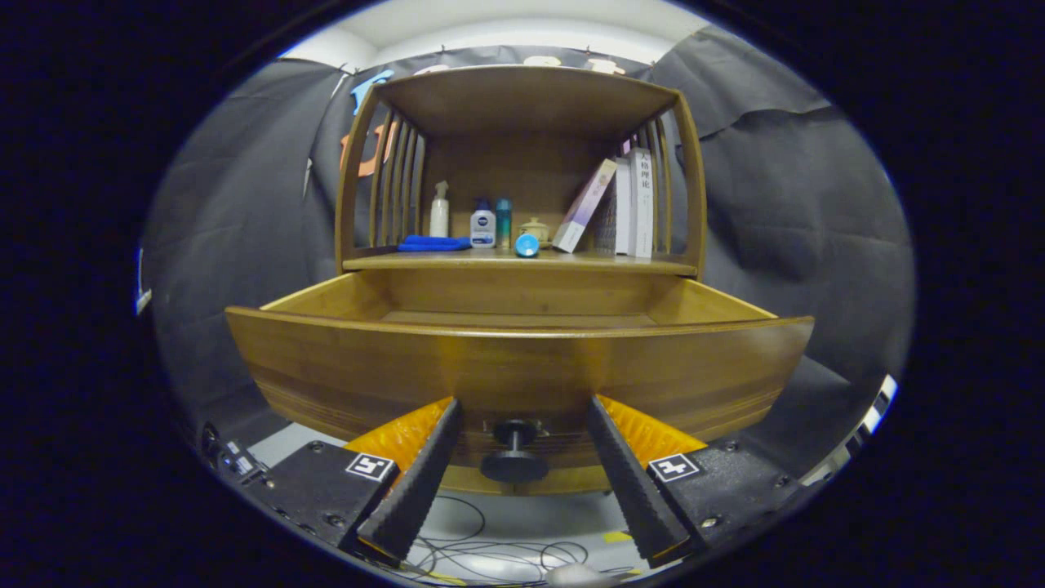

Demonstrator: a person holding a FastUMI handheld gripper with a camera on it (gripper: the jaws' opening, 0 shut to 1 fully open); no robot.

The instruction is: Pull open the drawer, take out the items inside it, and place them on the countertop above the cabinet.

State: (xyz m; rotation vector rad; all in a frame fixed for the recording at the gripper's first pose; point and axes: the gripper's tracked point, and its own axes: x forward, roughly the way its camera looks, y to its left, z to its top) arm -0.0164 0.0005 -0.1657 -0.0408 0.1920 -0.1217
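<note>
A wooden cabinet drawer [522, 359] stands pulled out toward me, its front panel close ahead. Its dark round knob [514, 453] sits between my two fingers, untouched by either. My gripper [522, 420] is open, fingers spread to both sides of the knob. The drawer's inside is mostly hidden behind the front panel; only its back and side walls show. Above the drawer is the countertop [604, 263], carrying a blue cloth [433, 243], a white spray bottle [439, 211], a white bottle [482, 225], a teal bottle [504, 221], a small blue round object [526, 244] and a small jar [535, 229].
Books [629, 204] lean and stand at the right end of the countertop, under the cabinet's top shelf [522, 94]. Slatted sides flank the shelf space. Cables [490, 559] lie on the floor below the drawer. Black cloth walls surround the cabinet.
</note>
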